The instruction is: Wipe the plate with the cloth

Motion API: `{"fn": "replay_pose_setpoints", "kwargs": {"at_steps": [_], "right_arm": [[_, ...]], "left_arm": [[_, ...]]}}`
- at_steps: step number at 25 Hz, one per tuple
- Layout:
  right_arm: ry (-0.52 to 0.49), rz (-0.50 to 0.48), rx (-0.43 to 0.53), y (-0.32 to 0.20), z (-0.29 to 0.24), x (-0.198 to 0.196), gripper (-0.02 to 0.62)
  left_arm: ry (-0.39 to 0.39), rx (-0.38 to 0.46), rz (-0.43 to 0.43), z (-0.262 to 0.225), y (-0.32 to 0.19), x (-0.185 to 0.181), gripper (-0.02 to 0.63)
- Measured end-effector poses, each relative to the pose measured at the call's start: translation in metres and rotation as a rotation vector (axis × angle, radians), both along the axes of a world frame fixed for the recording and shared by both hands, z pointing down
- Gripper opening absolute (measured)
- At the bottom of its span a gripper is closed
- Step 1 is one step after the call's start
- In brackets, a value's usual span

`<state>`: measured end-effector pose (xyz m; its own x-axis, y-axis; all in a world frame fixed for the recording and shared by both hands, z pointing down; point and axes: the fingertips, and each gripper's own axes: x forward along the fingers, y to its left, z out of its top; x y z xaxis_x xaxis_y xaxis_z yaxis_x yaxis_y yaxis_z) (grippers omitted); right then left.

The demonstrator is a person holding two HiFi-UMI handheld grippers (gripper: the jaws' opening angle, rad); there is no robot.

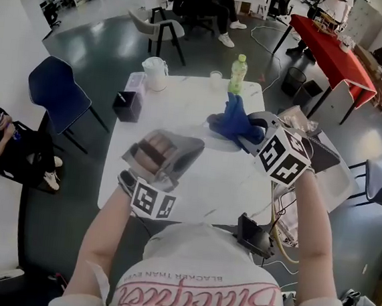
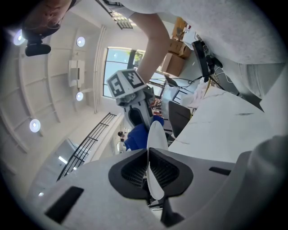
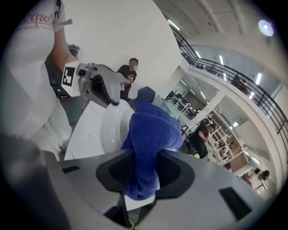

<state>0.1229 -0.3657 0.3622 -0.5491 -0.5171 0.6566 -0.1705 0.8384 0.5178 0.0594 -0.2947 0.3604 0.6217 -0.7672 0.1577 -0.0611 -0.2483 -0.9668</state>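
My left gripper [image 1: 177,146] is shut on the rim of a white plate [image 2: 156,134], which shows edge-on between its jaws in the left gripper view. In the right gripper view the plate [image 3: 111,128] stands just behind the blue cloth [image 3: 150,143], over the white table [image 1: 195,183]. My right gripper [image 1: 248,135] is shut on that bunched cloth [image 1: 233,119], which hangs out past the jaws. The cloth [image 2: 137,137] is close beside the plate's face; whether they touch I cannot tell. The head view is blurred around the left gripper.
At the table's far edge stand a green bottle [image 1: 237,73], a clear pitcher [image 1: 155,73], a small cup [image 1: 215,79] and a dark box [image 1: 127,106]. A blue chair [image 1: 56,92] stands to the left, a red table [image 1: 328,51] at the back right. People sit nearby.
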Motion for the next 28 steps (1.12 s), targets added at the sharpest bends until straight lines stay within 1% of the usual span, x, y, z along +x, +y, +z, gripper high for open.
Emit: {"fn": "replay_pose_setpoints", "kwargs": {"at_steps": [3, 5, 7, 9, 12, 15, 18, 22, 28], "right_arm": [[0.013, 0.060, 0.000, -0.009, 0.020, 0.014, 0.115], [-0.020, 0.077, 0.000, -0.007, 0.017, 0.019, 0.115], [-0.067, 0.068, 0.014, -0.001, 0.002, 0.017, 0.115], [-0.092, 0.036, 0.044, 0.009, -0.016, 0.011, 0.115], [-0.084, -0.050, 0.079, 0.031, -0.034, -0.001, 0.115], [-0.053, -0.140, 0.072, 0.052, -0.037, -0.011, 0.115], [-0.037, -0.205, 0.041, 0.060, -0.030, -0.021, 0.115], [-0.059, -0.217, 0.025, 0.049, -0.025, -0.037, 0.115], [-0.082, -0.225, 0.026, 0.031, -0.023, -0.065, 0.115]], "left_arm": [[-0.003, 0.006, 0.003, 0.005, 0.001, -0.005, 0.012], [-0.012, 0.023, 0.005, 0.006, 0.000, -0.008, 0.012], [-0.025, 0.039, 0.008, 0.008, 0.000, -0.011, 0.012], [-0.043, 0.051, 0.013, 0.011, -0.001, -0.012, 0.012], [-0.056, 0.062, 0.025, 0.014, -0.001, -0.012, 0.012], [-0.057, 0.077, 0.039, 0.013, 0.000, -0.010, 0.012], [-0.051, 0.093, 0.065, 0.008, 0.002, -0.006, 0.012], [-0.091, 0.117, 0.112, 0.008, 0.007, 0.005, 0.014], [-0.119, 0.119, 0.111, 0.011, 0.007, 0.001, 0.014]]}}
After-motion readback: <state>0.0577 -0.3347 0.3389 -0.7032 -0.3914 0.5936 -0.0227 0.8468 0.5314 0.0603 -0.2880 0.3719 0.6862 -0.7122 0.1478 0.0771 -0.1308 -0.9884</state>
